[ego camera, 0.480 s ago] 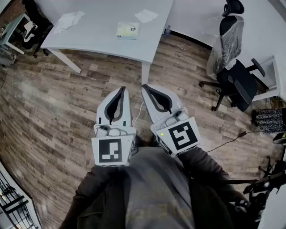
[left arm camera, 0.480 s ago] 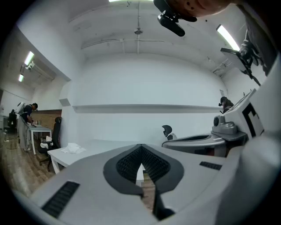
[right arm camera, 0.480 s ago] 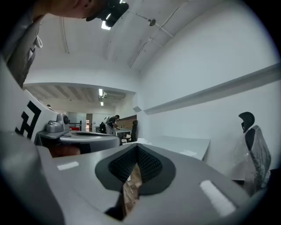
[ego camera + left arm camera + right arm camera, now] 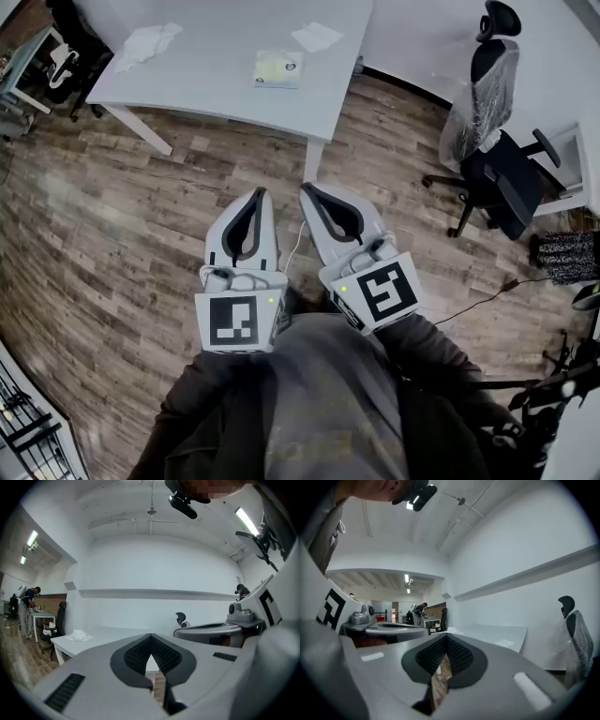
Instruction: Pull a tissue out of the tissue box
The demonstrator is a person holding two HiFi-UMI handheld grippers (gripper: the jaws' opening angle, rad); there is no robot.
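Wood-plank flooring (image 4: 112, 216) fills the space below both grippers, and a white table (image 4: 206, 84) stands well ahead of their tips. The tissue box (image 4: 278, 67), pale with a yellowish top, lies on that table straight ahead of the two grippers and well apart from them. Its print is too small to read. A crumpled tissue (image 4: 145, 42) lies ahead and left of the left gripper (image 4: 259, 193). A flat tissue (image 4: 317, 37) lies beyond the box, ahead of the right gripper (image 4: 306, 187).

The grippers are held side by side close to the person's body. Each gripper's jaws are closed tip to tip with nothing between the ribbed pads (image 4: 140, 653). Their marker cubes (image 4: 234, 319) carry black-and-white square patterns, not words. A black office chair (image 4: 502, 183) stands off to the right of the right gripper.
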